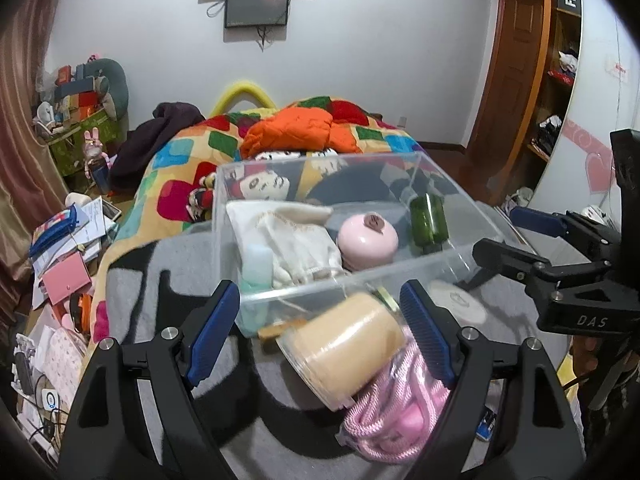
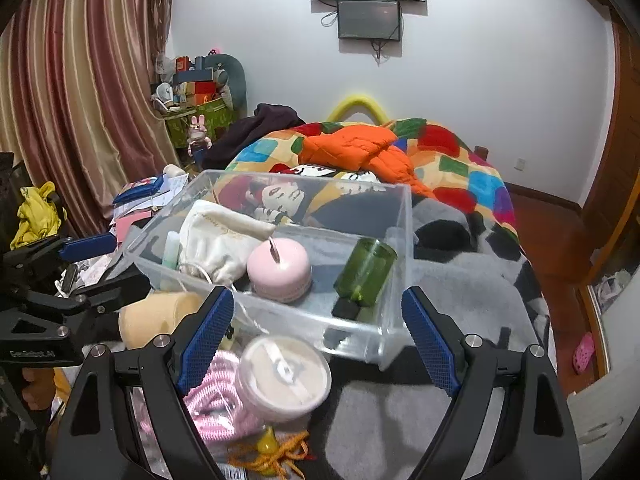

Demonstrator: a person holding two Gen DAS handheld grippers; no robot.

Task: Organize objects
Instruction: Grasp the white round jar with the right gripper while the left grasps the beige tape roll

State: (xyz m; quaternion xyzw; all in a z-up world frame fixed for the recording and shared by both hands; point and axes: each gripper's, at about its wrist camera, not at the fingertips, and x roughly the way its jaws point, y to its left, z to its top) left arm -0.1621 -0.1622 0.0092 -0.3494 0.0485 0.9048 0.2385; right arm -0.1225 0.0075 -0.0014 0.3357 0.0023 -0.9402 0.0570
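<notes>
My left tongs are spread wide, holding nothing. Between their blue pads lies a beige jar on its side, on the grey blanket that covers the near end of the bed. A pink rope is bunched just beside the jar, touching it.

My right tongs are also spread wide and empty. Near their left pad stands a round tub with a pale lid, next to the pink rope, with an orange cord nearer still.

Just beyond both tongs sits a clear bin on the blanket. Inside it, from left to right, are a pale green bottle, a white cloth bag, a round pink case and a green bottle lying tilted.

Farther up the bed lies a colourful quilt with an orange jacket on top.
</notes>
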